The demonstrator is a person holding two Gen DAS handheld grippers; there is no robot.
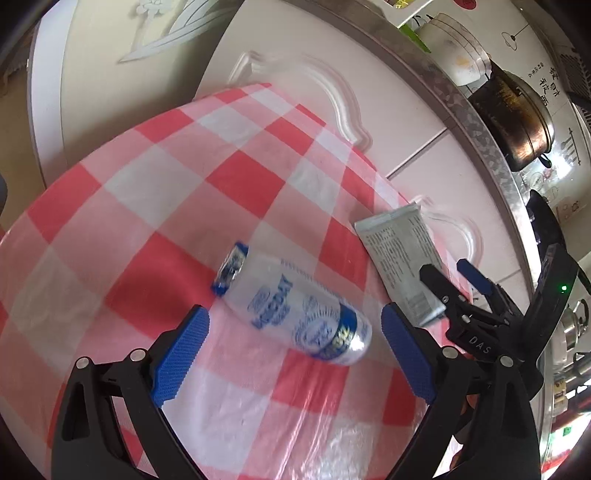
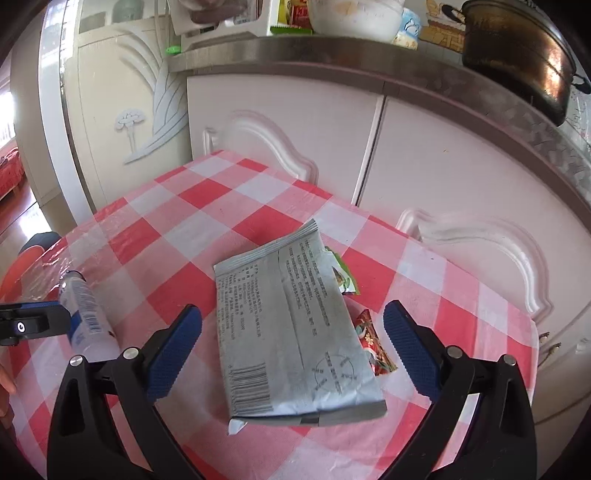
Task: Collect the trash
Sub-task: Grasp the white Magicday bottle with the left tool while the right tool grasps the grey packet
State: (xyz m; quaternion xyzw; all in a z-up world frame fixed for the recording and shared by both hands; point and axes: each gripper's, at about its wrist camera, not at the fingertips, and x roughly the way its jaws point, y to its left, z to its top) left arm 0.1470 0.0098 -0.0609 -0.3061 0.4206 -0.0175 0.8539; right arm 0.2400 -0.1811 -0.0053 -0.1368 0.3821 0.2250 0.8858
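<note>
A crushed clear plastic bottle (image 1: 295, 314) with blue print lies on its side on the red-and-white checked tablecloth (image 1: 147, 192), its blue cap end pointing away. My left gripper (image 1: 293, 345) is open just above it, fingers on either side. A silver foil packet (image 2: 295, 332) lies flat near the table's right edge; it also shows in the left wrist view (image 1: 400, 254). My right gripper (image 2: 291, 350) is open over the packet, one finger on each side. Small green (image 2: 345, 280) and red (image 2: 373, 347) wrappers peek out beside the packet. The bottle also shows in the right wrist view (image 2: 86, 314).
White cabinet doors (image 2: 424, 155) stand right behind the table. A counter (image 2: 332, 51) above holds a dark metal pot (image 2: 517, 51), a white bowl (image 2: 354, 14) and boxes. The table edge (image 2: 532, 332) drops off at the right.
</note>
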